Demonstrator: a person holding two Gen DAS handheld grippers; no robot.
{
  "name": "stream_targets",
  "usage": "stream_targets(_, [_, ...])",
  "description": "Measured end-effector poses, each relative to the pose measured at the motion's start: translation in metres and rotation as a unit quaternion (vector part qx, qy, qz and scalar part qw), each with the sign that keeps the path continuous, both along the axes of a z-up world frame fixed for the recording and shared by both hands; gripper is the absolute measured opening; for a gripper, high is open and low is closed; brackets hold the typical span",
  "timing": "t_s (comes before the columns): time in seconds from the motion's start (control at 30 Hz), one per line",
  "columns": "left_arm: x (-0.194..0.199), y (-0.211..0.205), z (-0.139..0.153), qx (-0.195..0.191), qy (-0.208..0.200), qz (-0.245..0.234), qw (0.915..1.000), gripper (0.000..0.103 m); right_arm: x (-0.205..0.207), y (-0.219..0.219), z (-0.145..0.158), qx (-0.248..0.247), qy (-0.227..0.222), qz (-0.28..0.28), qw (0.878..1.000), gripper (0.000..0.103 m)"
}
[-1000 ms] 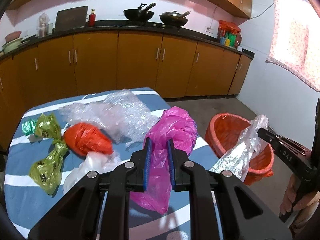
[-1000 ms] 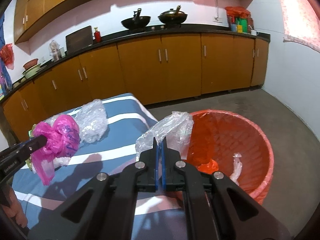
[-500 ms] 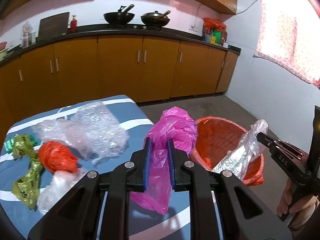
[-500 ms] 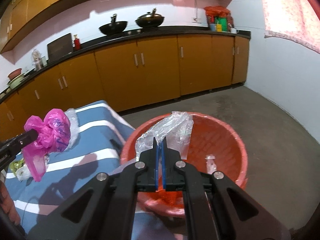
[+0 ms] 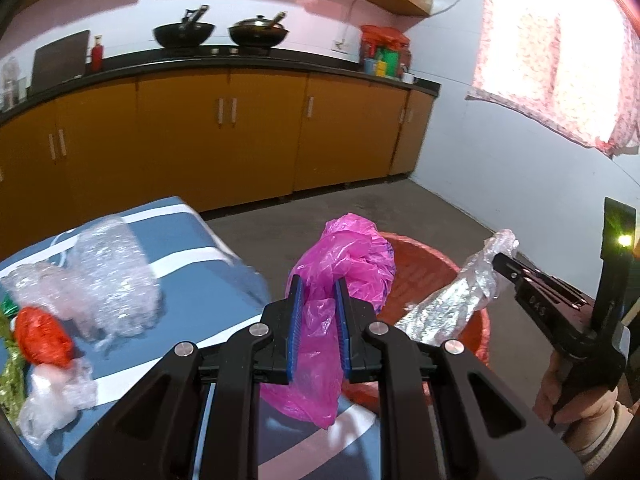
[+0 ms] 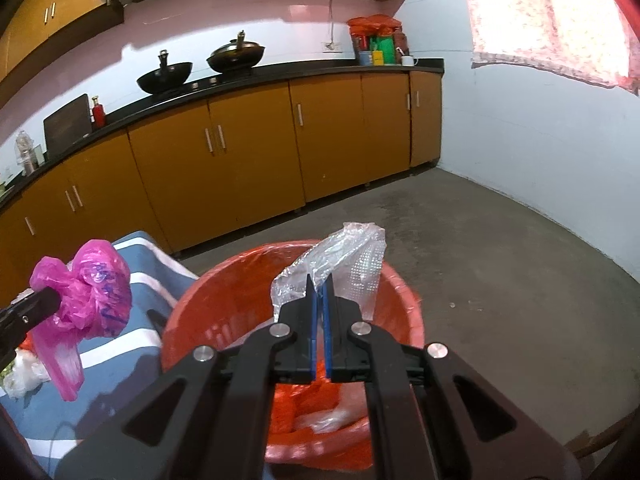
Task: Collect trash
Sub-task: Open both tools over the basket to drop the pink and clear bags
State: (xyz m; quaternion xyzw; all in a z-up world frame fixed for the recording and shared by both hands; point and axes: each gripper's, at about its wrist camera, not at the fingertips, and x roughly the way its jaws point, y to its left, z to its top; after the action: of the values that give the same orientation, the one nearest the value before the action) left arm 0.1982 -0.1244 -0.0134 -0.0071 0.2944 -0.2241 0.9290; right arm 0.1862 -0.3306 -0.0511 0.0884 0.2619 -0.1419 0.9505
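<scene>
My left gripper (image 5: 317, 286) is shut on a pink plastic bag (image 5: 344, 264) and holds it at the table's right edge, beside the orange bin (image 5: 424, 264). My right gripper (image 6: 319, 286) is shut on a clear plastic wrapper (image 6: 344, 256) and holds it over the orange bin (image 6: 224, 304). The pink bag (image 6: 88, 292) hangs at the left of the right wrist view. The right gripper and its wrapper (image 5: 460, 300) show at the right of the left wrist view. Some trash lies inside the bin.
On the blue striped table (image 5: 208, 292) lie bubble wrap (image 5: 108, 280), an orange bag (image 5: 42, 336), a white bag (image 5: 52, 400) and green bags at the left edge. Brown cabinets (image 6: 256, 152) and a white wall stand behind. Bare concrete floor (image 6: 500, 260) surrounds the bin.
Both grippers have moved right toward the bin. The wrapper is now over the bin, and the pink bag has reached the table's right edge.
</scene>
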Motion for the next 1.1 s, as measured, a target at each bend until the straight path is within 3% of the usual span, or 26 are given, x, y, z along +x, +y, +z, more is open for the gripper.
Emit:
stream_targets(0.4, [0.029, -0.049, -0.017, -0.001, 0.015, -0.043, 0.9989, 0.016, 0.013, -0.024, -0.011, 0.000, 0.010, -0.005, 1.000, 0.004])
stream_targets(0.5, [0.034, -0.058, -0.022, -0.004, 0.021, -0.050, 0.9986, 0.017, 0.017, -0.028, -0.014, 0.011, 0.012, 0.000, 1.000, 0.009])
stream_targets(0.57, [0.038, -0.061, -0.025, -0.008, 0.029, -0.055, 0.9980, 0.031, 0.018, -0.029, -0.016, 0.015, 0.012, 0.002, 1.000, 0.009])
stream_targets(0.63, [0.040, -0.064, -0.028, -0.010, 0.032, -0.056, 0.9979, 0.058, 0.019, -0.032, -0.018, 0.017, 0.014, 0.003, 1.000, 0.017])
stream_targets(0.9, [0.036, -0.058, -0.031, -0.008, 0.040, -0.050, 0.9979, 0.059, 0.017, -0.035, -0.024, 0.017, 0.024, -0.001, 1.000, 0.021])
stream_targets(1.1, [0.028, -0.025, -0.023, -0.005, 0.024, -0.019, 0.9995, 0.066, 0.017, -0.029, -0.018, 0.019, 0.021, 0.003, 1.000, 0.027])
